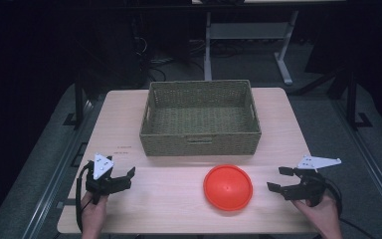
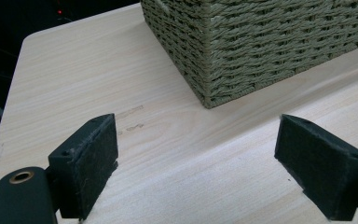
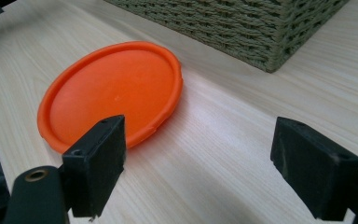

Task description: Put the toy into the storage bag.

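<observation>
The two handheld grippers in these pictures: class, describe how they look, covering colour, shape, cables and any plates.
Both the left gripper and right gripper are black, each with two blocky jaws faced with dark, felt-like pads. Each carries a pale grey three-cornered plate on top and trails a black cable.

Orange round plate [image 1: 228, 187] flat on table, just before empty woven basket [image 1: 200, 138].

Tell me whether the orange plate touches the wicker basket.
Apart. The high view shows a strip of bare table between the orange plate and the wicker basket.
</observation>
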A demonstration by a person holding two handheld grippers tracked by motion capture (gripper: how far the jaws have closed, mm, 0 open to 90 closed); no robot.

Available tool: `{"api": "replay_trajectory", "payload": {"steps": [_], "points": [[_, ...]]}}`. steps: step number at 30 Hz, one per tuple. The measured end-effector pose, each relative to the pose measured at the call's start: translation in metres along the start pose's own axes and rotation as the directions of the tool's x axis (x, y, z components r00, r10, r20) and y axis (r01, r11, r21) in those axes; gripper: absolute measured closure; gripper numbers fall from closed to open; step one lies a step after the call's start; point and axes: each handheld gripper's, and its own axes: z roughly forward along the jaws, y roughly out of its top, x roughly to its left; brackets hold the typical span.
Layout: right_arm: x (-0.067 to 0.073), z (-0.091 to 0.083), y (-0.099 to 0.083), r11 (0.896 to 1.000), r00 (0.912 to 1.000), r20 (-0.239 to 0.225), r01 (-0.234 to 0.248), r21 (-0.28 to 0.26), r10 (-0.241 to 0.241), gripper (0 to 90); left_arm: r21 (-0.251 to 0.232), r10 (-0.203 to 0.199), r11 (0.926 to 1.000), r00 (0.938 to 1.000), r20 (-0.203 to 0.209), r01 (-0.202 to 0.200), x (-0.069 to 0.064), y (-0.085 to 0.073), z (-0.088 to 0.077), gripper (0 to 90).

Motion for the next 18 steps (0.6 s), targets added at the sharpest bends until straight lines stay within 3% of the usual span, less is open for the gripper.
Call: {"api": "replay_trajectory", "payload": {"steps": [18], "points": [[0.011, 0.018, 0.029, 0.997, 0.9986, -0.035, 0.041, 0.07, -0.039, 17.3, -0.003, -0.003, 1.0, 1.0, -0.003, 0.003, 0.001, 0.0, 0.0, 12.8]]}}
